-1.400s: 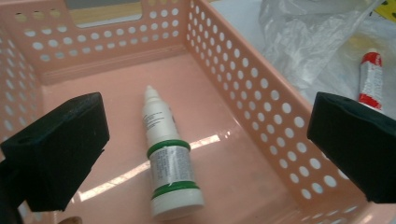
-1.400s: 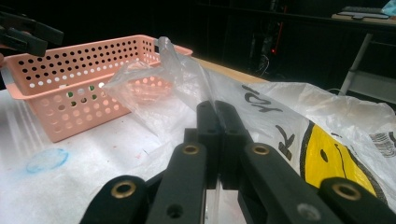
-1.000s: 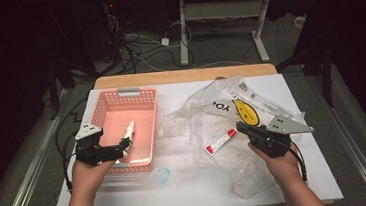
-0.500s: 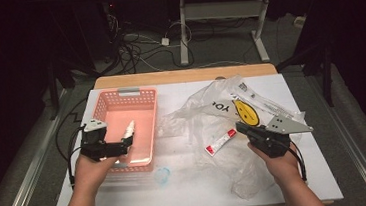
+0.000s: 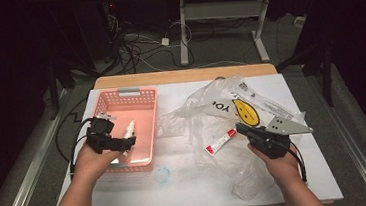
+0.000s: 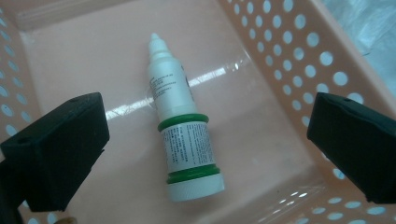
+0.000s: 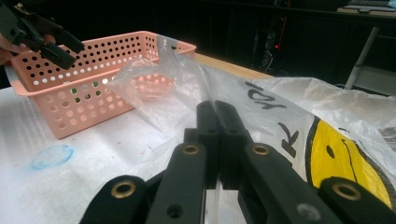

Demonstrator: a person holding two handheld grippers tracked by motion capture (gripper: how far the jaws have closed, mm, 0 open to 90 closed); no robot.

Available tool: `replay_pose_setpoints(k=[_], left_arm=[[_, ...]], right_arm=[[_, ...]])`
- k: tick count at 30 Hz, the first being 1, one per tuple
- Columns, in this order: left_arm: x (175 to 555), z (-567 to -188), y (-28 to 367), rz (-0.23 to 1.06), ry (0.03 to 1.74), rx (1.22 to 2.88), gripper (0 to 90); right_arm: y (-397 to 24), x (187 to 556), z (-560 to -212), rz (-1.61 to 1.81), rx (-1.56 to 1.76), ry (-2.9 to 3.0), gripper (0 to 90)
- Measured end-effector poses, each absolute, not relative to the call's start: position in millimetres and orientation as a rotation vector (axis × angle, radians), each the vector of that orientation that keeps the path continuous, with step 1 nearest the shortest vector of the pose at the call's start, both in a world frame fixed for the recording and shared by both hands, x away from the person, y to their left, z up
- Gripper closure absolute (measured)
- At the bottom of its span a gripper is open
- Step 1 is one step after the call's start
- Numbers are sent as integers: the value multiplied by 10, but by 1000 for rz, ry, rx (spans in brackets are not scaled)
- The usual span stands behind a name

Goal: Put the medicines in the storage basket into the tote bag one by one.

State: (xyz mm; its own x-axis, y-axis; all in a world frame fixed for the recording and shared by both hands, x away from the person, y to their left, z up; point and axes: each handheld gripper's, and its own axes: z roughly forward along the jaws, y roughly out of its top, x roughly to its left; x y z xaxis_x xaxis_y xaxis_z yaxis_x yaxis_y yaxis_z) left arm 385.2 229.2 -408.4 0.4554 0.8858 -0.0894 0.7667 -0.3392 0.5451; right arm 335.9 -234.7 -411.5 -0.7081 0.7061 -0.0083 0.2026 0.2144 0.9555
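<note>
A white dropper bottle (image 6: 180, 126) with green bands lies on its side on the floor of the pink basket (image 6: 280, 56). My left gripper (image 6: 210, 135) hovers over it, open, with its jaws wide on either side and not touching it. From above, the left gripper (image 5: 124, 143) reaches over the basket's (image 5: 145, 93) left wall toward the bottle (image 5: 129, 129). My right gripper (image 5: 241, 128) is shut and rests at the edge of the crumpled plastic bag (image 5: 196, 109). In the right gripper view its jaws (image 7: 217, 121) are pressed together against the bag (image 7: 280, 107).
A red-and-white tube (image 5: 220, 142) lies on the bag just left of the right gripper. The bag's yellow smiley print (image 5: 246, 111) and a clear-wrapped packet (image 5: 253, 97) lie behind it. A pale blue ring (image 5: 162, 175) marks the table in front of the basket.
My left hand has shifted a little away from the person and slightly up along the basket's left side. The right gripper has stayed put.
</note>
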Motion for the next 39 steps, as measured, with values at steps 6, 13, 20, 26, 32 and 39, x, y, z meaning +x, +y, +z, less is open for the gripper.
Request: replay_pose_setpoints(k=[6, 13, 20, 26, 32, 39], left_arm=[[3987, -4142, 2239, 231, 1428, 2282, 14], [4132, -4198, 2273, 116, 1487, 2354, 97], [4174, -4245, 2230, 40, 1521, 2384, 154], [4240, -4295, 2277, -62, 1578, 2385, 240], [4294, -4356, 2246, -102, 1627, 2446, 348], [4317, -4400, 2228, -127, 1649, 2470, 502]], right_arm=[[-2351, 3352, -4098, 1505, 829, 2043, 900], [-2362, 3345, -4093, 1504, 837, 2040, 900], [-2359, 3343, -4093, 1498, 836, 2035, 900], [-2353, 3337, -4093, 1498, 831, 2039, 900], [-2361, 3340, -4099, 1496, 832, 2039, 900], [-2370, 3335, -4094, 1500, 839, 2034, 900]])
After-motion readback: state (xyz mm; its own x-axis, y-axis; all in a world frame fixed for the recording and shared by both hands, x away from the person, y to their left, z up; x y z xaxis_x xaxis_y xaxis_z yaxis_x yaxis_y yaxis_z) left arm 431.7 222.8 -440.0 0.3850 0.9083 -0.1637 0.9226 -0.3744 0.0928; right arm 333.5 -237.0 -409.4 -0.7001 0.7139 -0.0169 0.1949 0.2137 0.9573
